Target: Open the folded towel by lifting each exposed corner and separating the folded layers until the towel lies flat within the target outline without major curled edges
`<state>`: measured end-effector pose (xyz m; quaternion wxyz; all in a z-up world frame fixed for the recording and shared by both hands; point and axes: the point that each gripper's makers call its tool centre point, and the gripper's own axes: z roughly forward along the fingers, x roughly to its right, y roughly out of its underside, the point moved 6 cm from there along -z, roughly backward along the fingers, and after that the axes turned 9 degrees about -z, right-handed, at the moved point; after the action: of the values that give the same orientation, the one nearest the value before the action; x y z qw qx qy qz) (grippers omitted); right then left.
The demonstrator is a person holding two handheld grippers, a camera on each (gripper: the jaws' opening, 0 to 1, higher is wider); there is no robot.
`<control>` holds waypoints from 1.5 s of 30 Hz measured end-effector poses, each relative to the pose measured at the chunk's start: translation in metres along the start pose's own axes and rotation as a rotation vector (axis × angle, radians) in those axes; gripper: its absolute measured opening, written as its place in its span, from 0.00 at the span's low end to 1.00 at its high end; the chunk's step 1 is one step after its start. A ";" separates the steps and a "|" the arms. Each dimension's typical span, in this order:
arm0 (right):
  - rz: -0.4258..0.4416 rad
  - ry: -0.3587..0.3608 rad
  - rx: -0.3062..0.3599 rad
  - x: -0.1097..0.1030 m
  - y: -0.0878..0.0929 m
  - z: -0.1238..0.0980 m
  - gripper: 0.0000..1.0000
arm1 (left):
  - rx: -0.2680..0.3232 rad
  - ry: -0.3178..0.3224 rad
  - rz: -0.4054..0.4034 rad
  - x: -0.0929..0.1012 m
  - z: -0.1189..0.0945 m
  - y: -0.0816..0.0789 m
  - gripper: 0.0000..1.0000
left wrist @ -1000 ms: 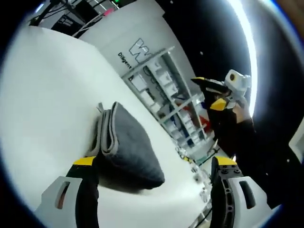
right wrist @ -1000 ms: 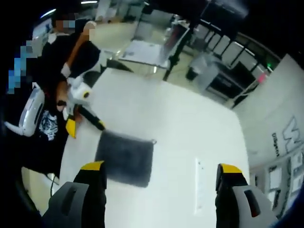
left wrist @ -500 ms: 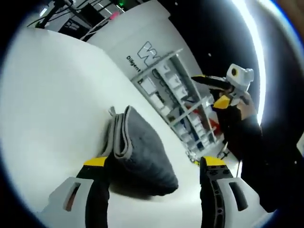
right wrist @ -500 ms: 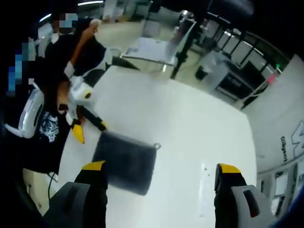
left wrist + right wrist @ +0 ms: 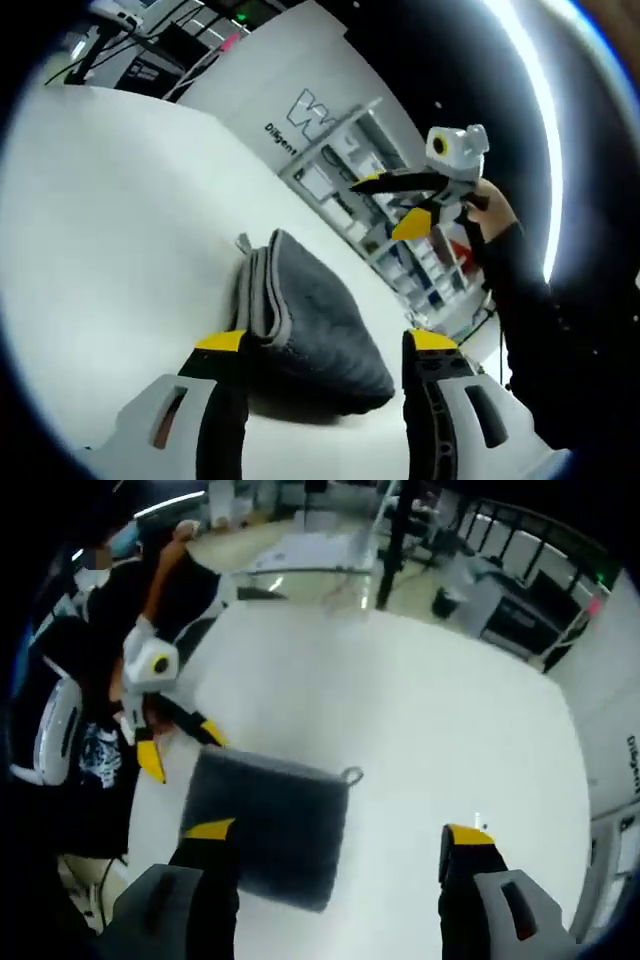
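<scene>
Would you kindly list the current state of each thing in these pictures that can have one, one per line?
towel: folded in layers, lying on the table, not yet opened
hanging loop: sticking out at one towel corner, lying on the table
left gripper: open, jaws either side of the towel's near end, not gripping
right gripper: open, above the table, holding nothing
table: white, towel resting on it

Looks like robotics lab or test workshop inside large industrial hall. Big plain white table (image 5: 420,710) as work surface. White partition wall (image 5: 270,85) with printed logo lettering behind it. Open metal shelving (image 5: 385,215) stacked with small boxes and parts. Dark equipment racks (image 5: 525,615) with green and pink indicator lights (image 5: 237,15). Second work table (image 5: 310,555) on pale polished floor (image 5: 240,535). Long ceiling strip light (image 5: 525,110).
</scene>
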<state>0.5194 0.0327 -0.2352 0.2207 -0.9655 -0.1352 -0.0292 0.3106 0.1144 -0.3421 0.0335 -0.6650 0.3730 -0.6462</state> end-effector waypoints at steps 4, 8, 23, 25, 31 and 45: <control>0.020 -0.038 -0.008 -0.002 0.005 0.016 0.71 | 0.008 -0.001 -0.007 -0.004 0.000 -0.005 0.54; 0.053 -0.087 -0.010 -0.007 0.011 0.032 0.63 | 0.004 0.001 -0.021 -0.006 0.003 -0.007 0.53; 0.059 -0.186 -0.022 -0.017 0.009 0.071 0.43 | -0.016 -0.040 0.036 -0.018 0.010 -0.008 0.35; 0.058 -0.194 -0.022 -0.017 0.007 0.077 0.43 | -0.022 -0.052 0.043 -0.021 0.011 -0.006 0.31; 0.054 -0.214 -0.050 -0.005 0.007 0.089 0.37 | -0.032 -0.057 0.055 -0.023 0.012 -0.006 0.28; -0.002 -0.201 -0.108 -0.007 0.007 0.103 0.26 | -0.056 -0.050 0.095 -0.029 0.012 0.001 0.11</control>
<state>0.5144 0.0690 -0.3315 0.1534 -0.9739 -0.1560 0.0604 0.3238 0.1237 -0.3688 0.0550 -0.6631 0.4211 -0.6163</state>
